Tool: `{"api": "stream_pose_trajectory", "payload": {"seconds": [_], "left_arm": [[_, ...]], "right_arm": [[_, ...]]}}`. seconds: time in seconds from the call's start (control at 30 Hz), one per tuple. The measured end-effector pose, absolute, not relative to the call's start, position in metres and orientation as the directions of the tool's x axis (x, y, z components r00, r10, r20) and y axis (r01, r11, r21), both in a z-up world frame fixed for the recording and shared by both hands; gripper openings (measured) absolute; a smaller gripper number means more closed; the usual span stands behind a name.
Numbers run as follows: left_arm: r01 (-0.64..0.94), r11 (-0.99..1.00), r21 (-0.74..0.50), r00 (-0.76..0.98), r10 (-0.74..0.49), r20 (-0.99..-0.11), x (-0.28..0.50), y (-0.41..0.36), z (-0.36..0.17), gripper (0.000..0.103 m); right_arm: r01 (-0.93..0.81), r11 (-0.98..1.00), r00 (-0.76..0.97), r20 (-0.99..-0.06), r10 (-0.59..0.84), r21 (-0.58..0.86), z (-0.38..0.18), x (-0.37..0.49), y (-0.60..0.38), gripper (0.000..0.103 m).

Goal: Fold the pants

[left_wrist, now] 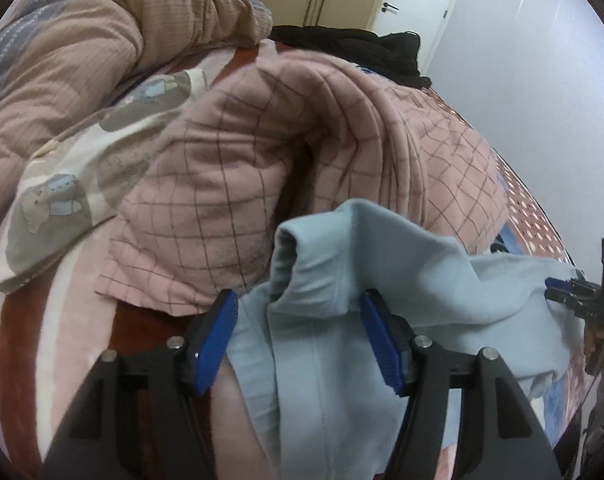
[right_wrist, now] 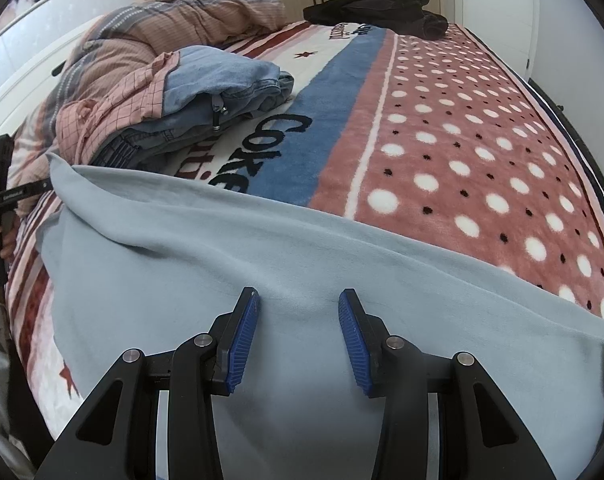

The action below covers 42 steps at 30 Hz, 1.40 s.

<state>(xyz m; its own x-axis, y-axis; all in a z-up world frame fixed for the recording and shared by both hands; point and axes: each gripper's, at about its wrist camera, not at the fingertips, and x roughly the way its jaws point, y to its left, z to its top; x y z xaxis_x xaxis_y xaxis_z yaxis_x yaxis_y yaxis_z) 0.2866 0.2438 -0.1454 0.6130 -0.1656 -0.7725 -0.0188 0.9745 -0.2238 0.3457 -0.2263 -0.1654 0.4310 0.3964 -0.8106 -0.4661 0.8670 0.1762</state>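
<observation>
The light blue pants (right_wrist: 262,280) lie spread across the near part of the bed. In the left wrist view the pants (left_wrist: 321,320) bunch up in a raised fold between my left gripper's (left_wrist: 300,304) blue pads, which stand apart and open around the cloth. My right gripper (right_wrist: 298,300) is open just above the flat pants, its pads apart with nothing between them. The right gripper also shows at the right edge of the left wrist view (left_wrist: 561,288), at the pants' edge. The left gripper's body shows at the left edge of the right wrist view (right_wrist: 2,192).
A pink checked garment (left_wrist: 262,168) and folded denim (right_wrist: 222,88) lie piled behind the pants. A striped quilt (right_wrist: 142,28) is heaped at the bed's head. Black clothing (right_wrist: 381,8) lies at the far end. The polka-dot blanket (right_wrist: 481,140) covers the bed's right side.
</observation>
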Motion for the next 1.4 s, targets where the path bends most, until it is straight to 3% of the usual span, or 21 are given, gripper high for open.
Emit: {"api": "stream_pose_trajectory", "payload": {"seconds": [0.07,0.13,0.3,0.67,0.7,0.9,1.07,1.23,1.27,1.33,1.4], "left_arm": [[-0.009,0.969,-0.246,0.603,-0.191,-0.775,0.287,0.242,-0.151,0.058],[0.003,0.967,-0.256,0.61,-0.205,-0.766,0.288,0.24,-0.152,0.039],[-0.003,0.976,-0.219,0.637,-0.167,-0.753,0.278,0.232,-0.14,0.011],[-0.018,0.958,-0.286,0.588,-0.221,-0.778,0.247,0.237,-0.117,0.009],[-0.013,0.962,-0.273,0.582,-0.215,-0.784,0.244,0.235,-0.115,0.005],[-0.069,0.954,-0.291,0.546,-0.208,-0.811,0.258,0.25,-0.133,0.005],[-0.1,0.946,-0.307,0.545,-0.206,-0.813,0.285,0.252,-0.153,0.005],[-0.113,0.95,-0.292,0.552,-0.184,-0.813,0.299,0.247,-0.156,0.012],[-0.119,0.955,-0.27,0.552,-0.163,-0.818,0.298,0.244,-0.155,0.018],[-0.13,0.97,-0.206,0.549,-0.103,-0.83,0.295,0.238,-0.151,0.051],[-0.102,0.982,-0.159,0.548,-0.078,-0.833,0.286,0.229,-0.144,0.061]], "right_arm": [[-0.466,0.867,0.431,-0.811,0.396,0.176,-0.165,0.346,-0.226,0.037],[-0.467,0.867,0.431,-0.811,0.395,0.174,-0.166,0.346,-0.226,0.037],[-0.467,0.867,0.431,-0.812,0.394,0.173,-0.165,0.346,-0.226,0.037],[-0.461,0.867,0.433,-0.805,0.405,0.188,-0.164,0.345,-0.227,0.037],[-0.462,0.866,0.434,-0.804,0.407,0.19,-0.163,0.344,-0.228,0.037],[-0.469,0.867,0.443,-0.805,0.395,0.168,-0.16,0.345,-0.226,0.037],[-0.462,0.876,0.456,-0.811,0.367,0.137,-0.163,0.356,-0.223,0.037],[-0.45,0.881,0.454,-0.813,0.364,0.144,-0.166,0.366,-0.226,0.037],[-0.447,0.884,0.457,-0.814,0.358,0.138,-0.166,0.368,-0.226,0.037],[-0.442,0.887,0.46,-0.815,0.353,0.135,-0.164,0.367,-0.223,0.037],[-0.457,0.88,0.464,-0.81,0.36,0.13,-0.159,0.364,-0.221,0.037]]}}
